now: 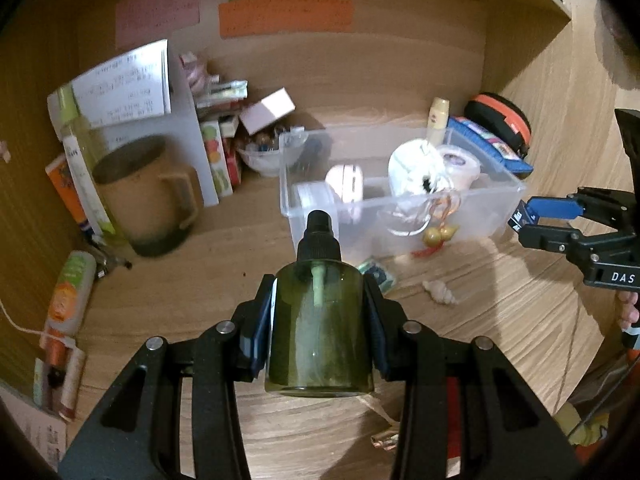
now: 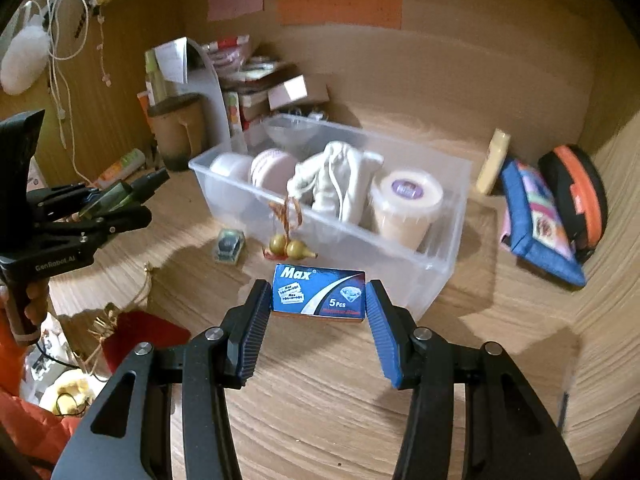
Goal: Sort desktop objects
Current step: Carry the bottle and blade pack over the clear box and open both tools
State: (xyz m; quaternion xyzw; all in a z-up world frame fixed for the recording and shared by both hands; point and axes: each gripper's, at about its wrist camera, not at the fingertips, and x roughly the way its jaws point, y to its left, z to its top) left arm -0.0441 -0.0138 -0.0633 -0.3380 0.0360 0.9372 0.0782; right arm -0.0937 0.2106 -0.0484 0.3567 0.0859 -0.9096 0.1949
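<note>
The bottle [image 1: 319, 320] is gripped by the left gripper [image 1: 319, 322], its long axis pointing toward the bin [image 1: 500, 200]. The box [image 2: 319, 291] is clamped across its length by the right gripper [image 2: 319, 300], just before the bin's near wall and nearer to it.

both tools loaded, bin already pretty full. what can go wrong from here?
1. The clear bin already holds jars and a white pouch; free room looks tight, so a dropped item may land on them or tip out.
2. The left tool grips the round green spray bottle by its smooth sides; it could slip.
3. The right tool holds the blade box only at its ends; it may twist.
</note>
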